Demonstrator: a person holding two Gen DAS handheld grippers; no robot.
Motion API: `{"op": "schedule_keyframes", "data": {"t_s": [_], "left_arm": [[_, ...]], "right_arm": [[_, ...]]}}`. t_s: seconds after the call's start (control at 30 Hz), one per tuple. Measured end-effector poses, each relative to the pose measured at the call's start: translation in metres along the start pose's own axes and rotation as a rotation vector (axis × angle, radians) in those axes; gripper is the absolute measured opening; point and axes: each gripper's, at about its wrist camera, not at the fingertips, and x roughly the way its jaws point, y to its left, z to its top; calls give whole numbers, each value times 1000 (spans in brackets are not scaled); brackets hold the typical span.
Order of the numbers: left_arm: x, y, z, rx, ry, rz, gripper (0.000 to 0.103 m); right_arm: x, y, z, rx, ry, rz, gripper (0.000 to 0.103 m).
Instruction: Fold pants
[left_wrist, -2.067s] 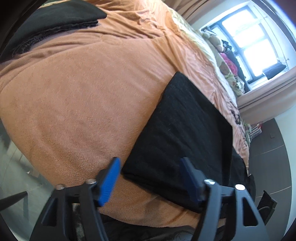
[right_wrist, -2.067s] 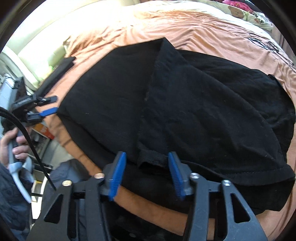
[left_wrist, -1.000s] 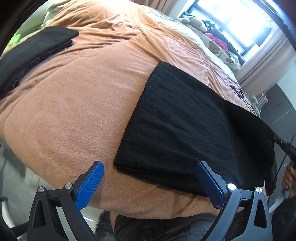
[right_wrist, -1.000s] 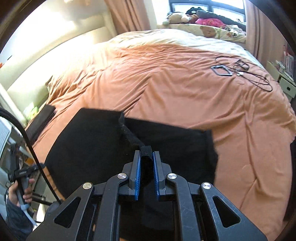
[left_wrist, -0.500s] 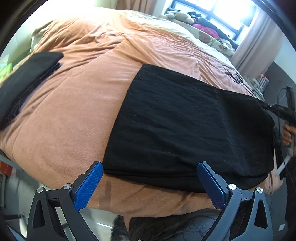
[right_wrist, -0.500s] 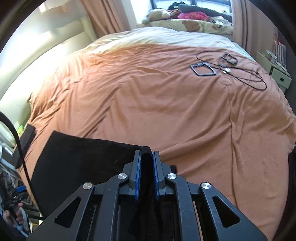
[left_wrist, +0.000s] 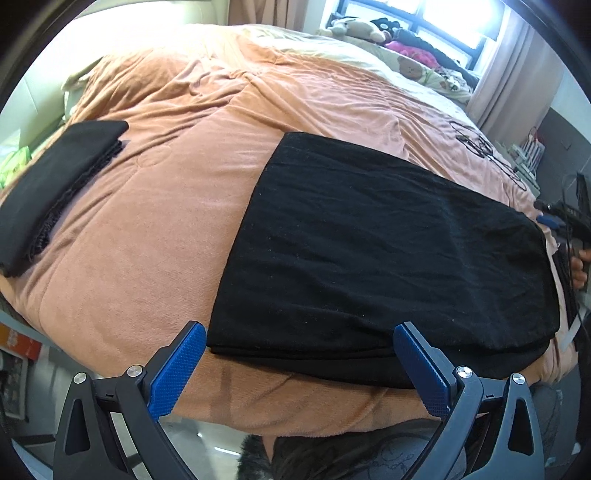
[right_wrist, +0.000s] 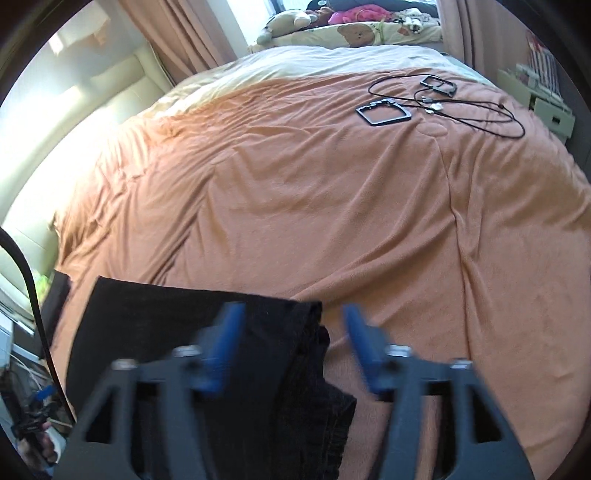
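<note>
The black pants (left_wrist: 388, 251) lie folded flat on the near edge of the orange blanket (left_wrist: 166, 206), layers stacked at the near hem. The left gripper (left_wrist: 299, 363) hangs just off that near edge, blue pads spread wide — gripping nothing. The right gripper (right_wrist: 291, 347), blurred, stands open over the pants' right end, one pad above the cloth, the other above bare blanket. Far left lies another folded black garment (left_wrist: 55, 184); far right — cables (right_wrist: 461, 107).
</note>
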Motion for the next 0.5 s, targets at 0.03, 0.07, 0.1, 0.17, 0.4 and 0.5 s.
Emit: {"op": "schedule_keyframes", "data": {"t_s": [0.03, 0.07, 0.1, 0.17, 0.4, 0.5], "left_arm": [[1, 1, 1, -10, 0, -12, 102], [2, 2, 2, -24, -2, -19, 102], [3, 4, 3, -37, -3, -16, 102], [5, 5, 4, -59, -10, -28, 102], [9, 8, 12, -104, -19, -24, 102], [10, 9, 15, -120, -19, -20, 102]], "right_arm": [[1, -8, -3, 15, 15, 27, 67], [2, -15, -6, 36, 32, 54, 67], [3, -22, -9, 58, 50, 81, 67], [7, -36, -13, 92, 79, 146, 67], [30, -71, -10, 152, 138, 251, 67], [46, -84, -4, 171, 169, 311, 67]]}}
